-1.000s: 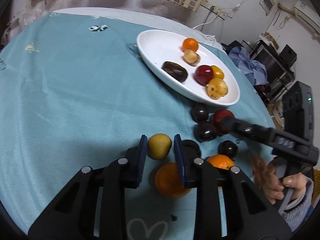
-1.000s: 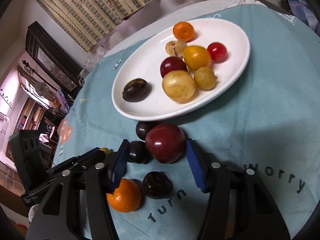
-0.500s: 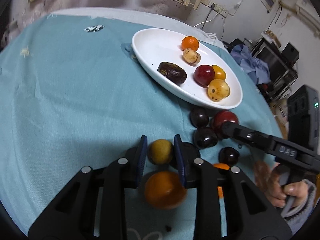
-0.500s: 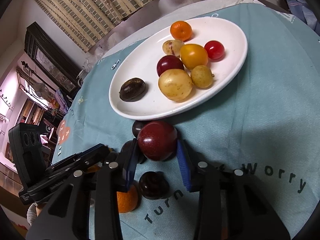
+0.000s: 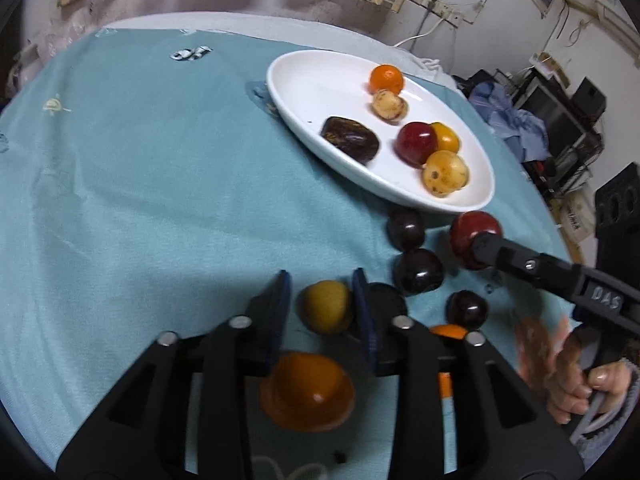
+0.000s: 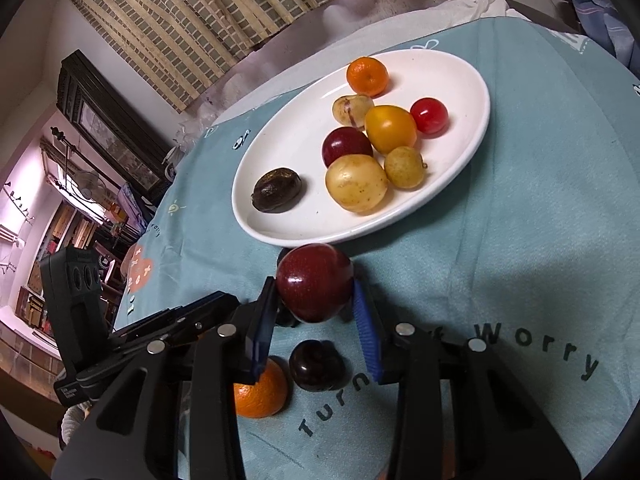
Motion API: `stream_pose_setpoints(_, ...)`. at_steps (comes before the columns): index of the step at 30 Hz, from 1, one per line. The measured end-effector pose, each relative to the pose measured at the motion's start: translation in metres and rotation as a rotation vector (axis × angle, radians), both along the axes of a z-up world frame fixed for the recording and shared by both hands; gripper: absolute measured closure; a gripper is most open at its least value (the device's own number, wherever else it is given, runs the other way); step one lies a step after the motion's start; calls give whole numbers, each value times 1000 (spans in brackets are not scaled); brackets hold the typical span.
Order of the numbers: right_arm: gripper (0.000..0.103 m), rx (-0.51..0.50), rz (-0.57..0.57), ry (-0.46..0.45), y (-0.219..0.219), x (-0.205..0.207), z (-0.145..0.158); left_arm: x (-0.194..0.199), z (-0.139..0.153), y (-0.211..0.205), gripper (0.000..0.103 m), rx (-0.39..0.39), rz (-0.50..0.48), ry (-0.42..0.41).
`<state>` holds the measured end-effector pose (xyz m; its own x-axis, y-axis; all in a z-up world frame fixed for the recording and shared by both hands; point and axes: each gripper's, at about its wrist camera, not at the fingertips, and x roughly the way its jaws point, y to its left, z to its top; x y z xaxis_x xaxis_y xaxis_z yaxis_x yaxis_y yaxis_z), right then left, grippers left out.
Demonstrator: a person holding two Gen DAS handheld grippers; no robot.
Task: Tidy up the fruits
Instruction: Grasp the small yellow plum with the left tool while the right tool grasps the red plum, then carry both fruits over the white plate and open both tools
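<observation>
A white oval plate (image 5: 320,80) (image 6: 280,152) on the teal cloth holds several fruits, among them a small orange (image 6: 367,76) and a dark wrinkled fruit (image 6: 277,189). My left gripper (image 5: 320,292) is shut on a small yellow fruit (image 5: 327,306), just above the cloth. My right gripper (image 6: 314,300) is shut on a red plum (image 6: 315,281) (image 5: 474,232), lifted near the plate's near rim. Dark plums (image 5: 418,271) and an orange (image 5: 307,390) lie loose on the cloth between the grippers.
Another orange (image 6: 260,390) and a dark plum (image 6: 316,365) lie under my right gripper. The table edge falls off to the right, with clutter (image 5: 560,120) beyond. The cloth's left half (image 5: 120,180) is bare.
My right gripper closed on the red plum and raised it toward the plate. My left gripper closed on the yellow fruit and lifted it slightly.
</observation>
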<state>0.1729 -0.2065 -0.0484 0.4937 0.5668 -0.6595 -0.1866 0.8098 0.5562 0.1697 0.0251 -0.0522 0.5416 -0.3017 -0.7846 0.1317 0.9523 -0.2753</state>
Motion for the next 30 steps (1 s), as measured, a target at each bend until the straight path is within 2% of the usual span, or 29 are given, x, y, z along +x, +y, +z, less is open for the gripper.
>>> stream_pose_setpoints(5,65,9,-6,-1,0,-1,1,-1,0,0,69,17,-28,-13)
stream_pose_setpoints(7,65,20,-12,-2,-2,-1,1,-3,0,1,79,4,-34,-13)
stream_pose_setpoints(11,65,45,-22,-10,-8,-2,5,-6,0,3,79,-5,-20,-27)
stream_pose_setpoints(14,65,52,-27,-25,-13,-4,11,-9,9,13,79,-45,5,-53)
stream_pose_setpoints(19,65,33,-59,-98,-21,-10,30,-2,31,14,79,-51,30,-105)
stream_pose_setpoints(21,65,-23,-100,-168,-25,-13,45,7,44,9,79,-37,33,-133)
stream_pose_setpoints(24,65,-71,-139,-216,-30,-4,60,28,61,-5,79,8,15,-170)
stream_pose_setpoints(30,65,-127,-174,-196,-36,47,59,79,65,-35,79,97,22,-205)
